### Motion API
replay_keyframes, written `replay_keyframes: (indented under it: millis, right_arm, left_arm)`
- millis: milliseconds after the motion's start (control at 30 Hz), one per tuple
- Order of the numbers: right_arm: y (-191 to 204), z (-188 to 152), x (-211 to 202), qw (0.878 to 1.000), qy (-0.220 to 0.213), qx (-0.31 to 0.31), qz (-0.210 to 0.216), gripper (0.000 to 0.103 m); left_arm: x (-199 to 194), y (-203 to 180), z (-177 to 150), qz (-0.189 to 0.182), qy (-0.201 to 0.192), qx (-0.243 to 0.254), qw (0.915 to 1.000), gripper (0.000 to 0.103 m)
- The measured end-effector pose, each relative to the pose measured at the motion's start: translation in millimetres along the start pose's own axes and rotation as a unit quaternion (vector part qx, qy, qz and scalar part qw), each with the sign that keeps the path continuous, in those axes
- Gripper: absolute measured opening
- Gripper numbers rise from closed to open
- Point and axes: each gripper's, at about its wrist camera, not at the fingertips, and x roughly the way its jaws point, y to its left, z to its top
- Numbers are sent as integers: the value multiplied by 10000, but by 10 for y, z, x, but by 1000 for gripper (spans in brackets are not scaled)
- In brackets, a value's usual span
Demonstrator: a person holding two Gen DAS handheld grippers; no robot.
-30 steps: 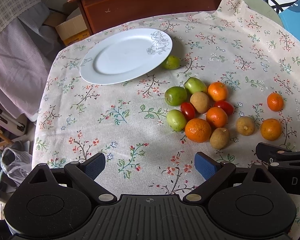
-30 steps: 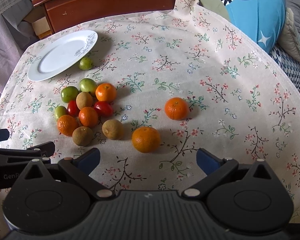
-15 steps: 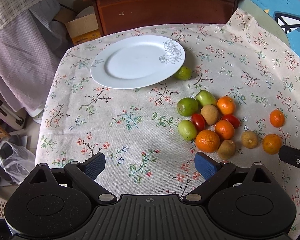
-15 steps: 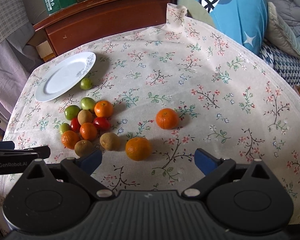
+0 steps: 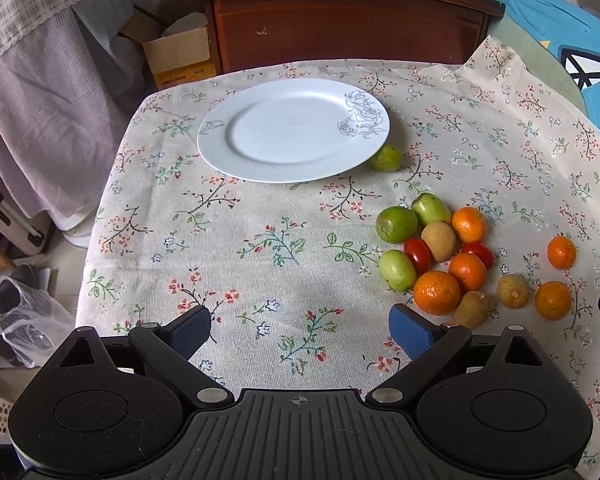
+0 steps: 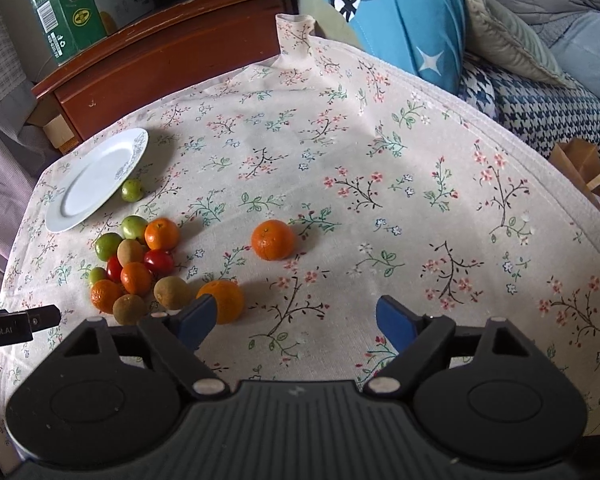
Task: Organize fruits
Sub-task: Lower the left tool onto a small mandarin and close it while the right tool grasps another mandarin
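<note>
While right hand-held gripper [image 6: 296,322] closes empty, left [image 5: 300,330] gapes; orange [image 6: 224,302] beside finger.

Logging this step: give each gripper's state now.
Left gripper: open, holding nothing.
Right gripper: jaws closing, nothing between them.

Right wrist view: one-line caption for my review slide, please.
Right gripper, its fingers closing on nothing, above a floral tablecloth with a fruit pile, two stray oranges and a bare white plate.
</note>
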Motion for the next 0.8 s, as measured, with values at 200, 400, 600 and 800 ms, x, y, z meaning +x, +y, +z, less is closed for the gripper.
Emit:
replay_keyframes:
  millis: [200,400,600,800]
  right_arm:
    - [-1,15,28,10000,-29,65,-38,76]
    - [-49,35,60,9995,-43,325,-11,66]
    - [-29,57,86,9993,-65,374,60,57]
    - [6,99,145,9991,-134,397,76,55]
  left_arm:
    - [38,-33,0,-41,-122,65,9999,95]
    - [-24,-225,-16,-630,-387,333,9967,95]
    - [-1,-419,-28,-981,-518,549,9923,93]
    - [149,-446,-12,-1066,-302,363,9932,85]
